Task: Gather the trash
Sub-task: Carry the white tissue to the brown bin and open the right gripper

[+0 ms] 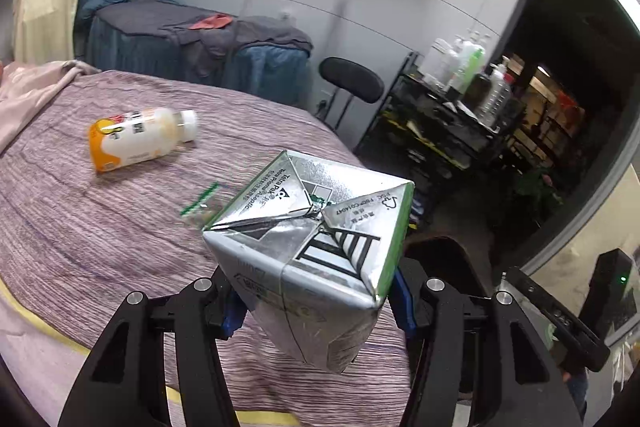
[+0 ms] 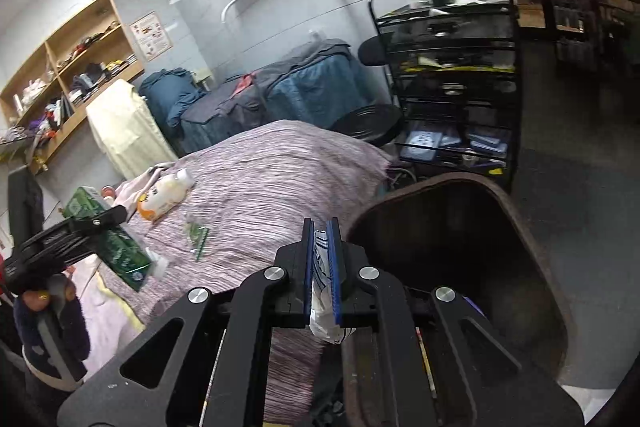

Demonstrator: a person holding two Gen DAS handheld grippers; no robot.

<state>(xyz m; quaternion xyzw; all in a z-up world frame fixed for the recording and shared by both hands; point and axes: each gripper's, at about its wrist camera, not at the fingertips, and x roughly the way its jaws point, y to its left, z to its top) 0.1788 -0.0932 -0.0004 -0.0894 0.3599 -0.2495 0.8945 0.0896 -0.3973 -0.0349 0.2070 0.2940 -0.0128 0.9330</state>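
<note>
My left gripper (image 1: 316,303) is shut on a green and silver drink carton (image 1: 312,251), held above the purple bedcover (image 1: 100,239); the carton also shows in the right wrist view (image 2: 116,243). My right gripper (image 2: 322,259) is shut on a crumpled white wrapper (image 2: 322,291), at the rim of the dark brown trash bin (image 2: 460,267). An orange and white bottle (image 1: 140,137) lies on its side on the bed; it also shows in the right wrist view (image 2: 164,199). A small green and clear wrapper (image 1: 200,203) lies near it on the cover.
A black wire cart (image 2: 452,75) with bottles on top stands behind the bin. A black stool (image 1: 350,79) is beside the bed. A blue-covered table (image 1: 192,43) stands along the wall. Wooden shelves (image 2: 72,75) are at the left.
</note>
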